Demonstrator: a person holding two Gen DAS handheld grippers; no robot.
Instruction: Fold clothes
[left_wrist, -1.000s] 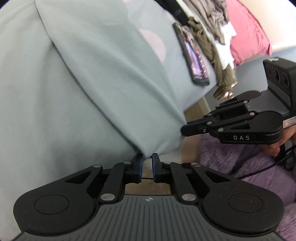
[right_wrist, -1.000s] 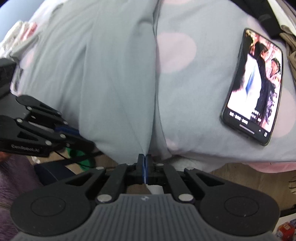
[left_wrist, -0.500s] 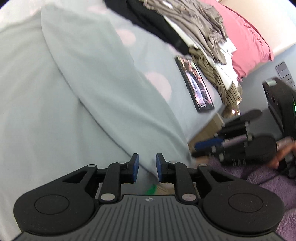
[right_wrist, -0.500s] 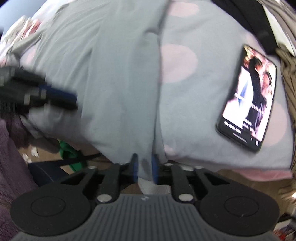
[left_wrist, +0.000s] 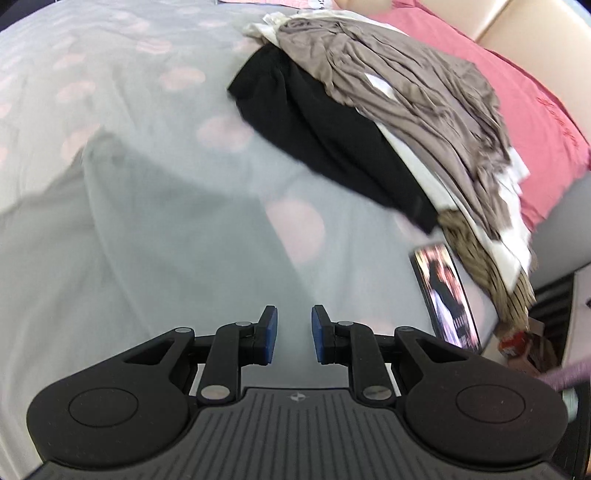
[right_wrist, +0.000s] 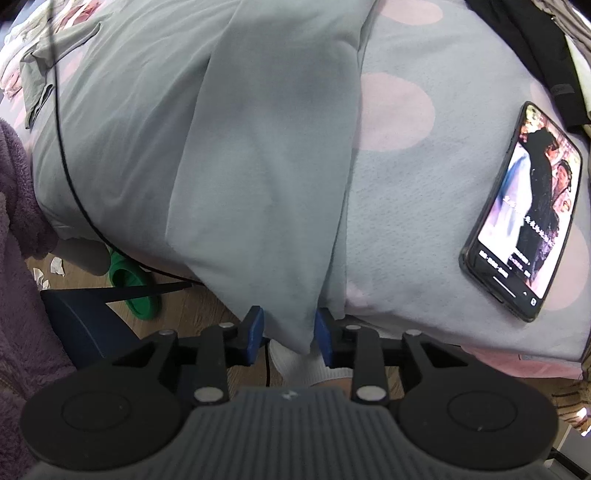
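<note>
Pale grey-green garment lay on the bed, both hand-held grippers released.

Garment (right_wrist: 258, 177) was smooth, folded lengthwise into a long panel, its lower corner hanging off the bed (right_wrist: 424, 229) edge between the parted blue pads of the right hand-held gripper (right_wrist: 288, 330), not pinched. Left hand-held gripper (left_wrist: 293, 334) hovered over the same cloth (left_wrist: 110, 258), jaws apart, nothing between them. Phone (right_wrist: 524, 210) lay screen-up ahead and right of the right hand-held gripper. Heap of black, taupe and white clothes (left_wrist: 388, 122) sat far ahead-right of the left one, beside a pink pillow (left_wrist: 517, 107). No containers seen. Left view was blurred; garment's far end was cut off.
</note>
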